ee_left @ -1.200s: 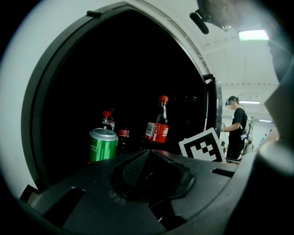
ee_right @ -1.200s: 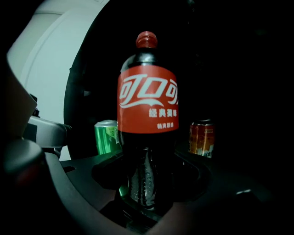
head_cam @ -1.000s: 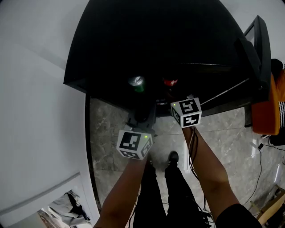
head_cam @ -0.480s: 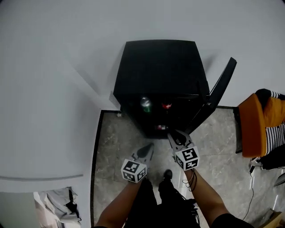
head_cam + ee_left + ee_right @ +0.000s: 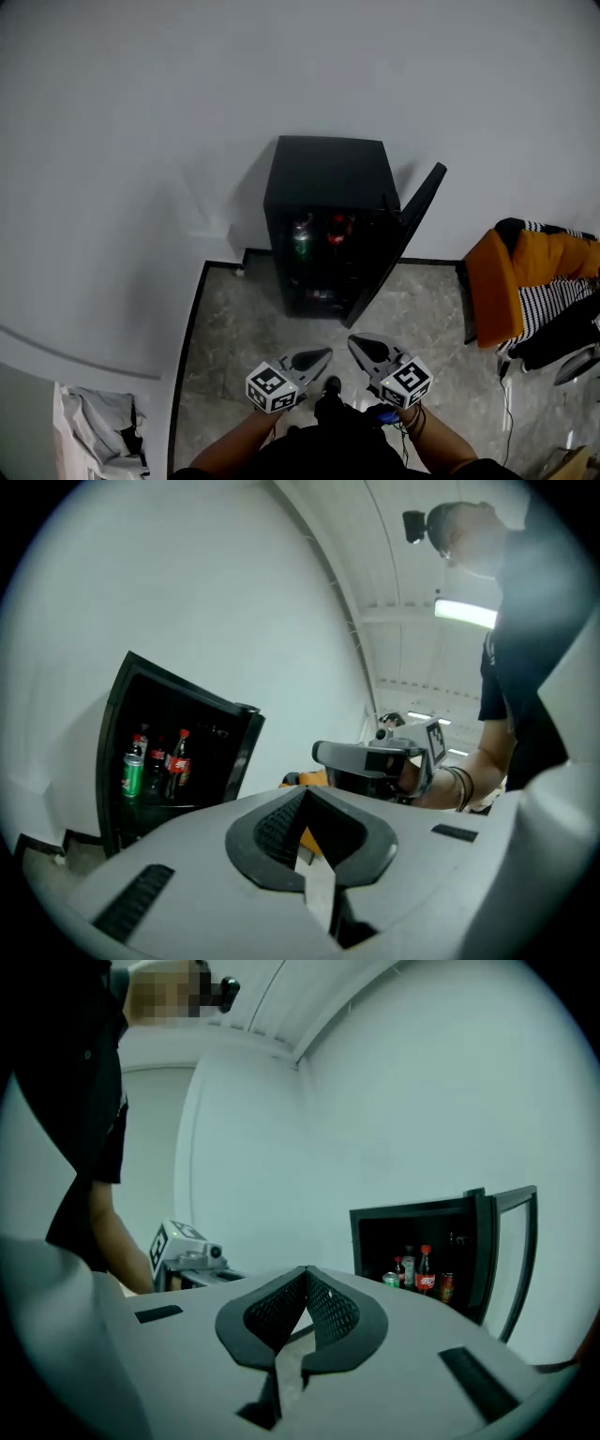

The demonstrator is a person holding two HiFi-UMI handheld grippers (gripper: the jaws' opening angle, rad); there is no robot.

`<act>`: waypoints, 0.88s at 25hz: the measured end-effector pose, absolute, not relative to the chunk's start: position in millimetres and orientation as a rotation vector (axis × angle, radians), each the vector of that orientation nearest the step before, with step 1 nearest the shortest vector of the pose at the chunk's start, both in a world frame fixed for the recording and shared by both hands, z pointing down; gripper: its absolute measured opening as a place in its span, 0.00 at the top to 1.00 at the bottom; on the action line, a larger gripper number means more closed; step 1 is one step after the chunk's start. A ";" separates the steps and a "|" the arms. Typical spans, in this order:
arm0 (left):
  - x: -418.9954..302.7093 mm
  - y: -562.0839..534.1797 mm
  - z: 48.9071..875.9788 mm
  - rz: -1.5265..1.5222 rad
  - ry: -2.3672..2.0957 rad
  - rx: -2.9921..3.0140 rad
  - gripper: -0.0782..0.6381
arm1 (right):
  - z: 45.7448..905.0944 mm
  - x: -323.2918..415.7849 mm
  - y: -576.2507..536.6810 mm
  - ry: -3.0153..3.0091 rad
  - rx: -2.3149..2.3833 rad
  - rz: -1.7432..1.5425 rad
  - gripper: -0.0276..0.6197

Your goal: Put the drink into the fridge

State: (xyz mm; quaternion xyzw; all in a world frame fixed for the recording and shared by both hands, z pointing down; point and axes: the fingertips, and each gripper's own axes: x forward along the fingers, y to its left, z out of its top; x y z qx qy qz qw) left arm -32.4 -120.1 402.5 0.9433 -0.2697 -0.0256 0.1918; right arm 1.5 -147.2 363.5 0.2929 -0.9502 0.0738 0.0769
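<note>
A black mini fridge (image 5: pixel 323 187) stands against the white wall with its door (image 5: pixel 408 230) swung open to the right. Inside it stand a green can (image 5: pixel 301 240) and a red-labelled cola bottle (image 5: pixel 336 230), with more drinks on a lower shelf. In the left gripper view the green can (image 5: pixel 132 772) and the cola bottle (image 5: pixel 176 766) stand side by side. My left gripper (image 5: pixel 323 352) and right gripper (image 5: pixel 354 341) hang low, well back from the fridge. Both are shut and hold nothing. Each gripper's tips meet in its own view: left gripper (image 5: pixel 305 791), right gripper (image 5: pixel 306 1269).
Orange and striped clothes (image 5: pixel 525 272) lie over something at the right. A grey bundle (image 5: pixel 94 422) sits at the lower left, beyond the floor's dark border (image 5: pixel 187 356). A cable (image 5: pixel 506 398) runs over the marble floor (image 5: pixel 244 328) at the right.
I have backed away from the fridge, which now looks small and far. Both grippers have come out of its opening and down to waist height. The door has stayed open.
</note>
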 end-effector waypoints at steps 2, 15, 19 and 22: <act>-39.2 -81.1 388.8 -0.166 -0.674 2.664 0.88 | 343.4 4.8 -112.2 -2.881 0.903 0.201 0.92; -63.4 74.6 374.1 -0.153 -0.618 2.692 0.88 | 312.6 -18.9 57.3 -2.993 0.680 0.325 0.92; -60.3 85.7 336.5 -0.161 -0.704 2.787 0.88 | 300.1 -13.5 86.5 -3.012 0.570 0.238 0.92; -49.9 100.6 334.2 -0.140 -0.735 2.782 0.88 | 292.0 2.4 112.6 -3.022 0.517 0.198 0.92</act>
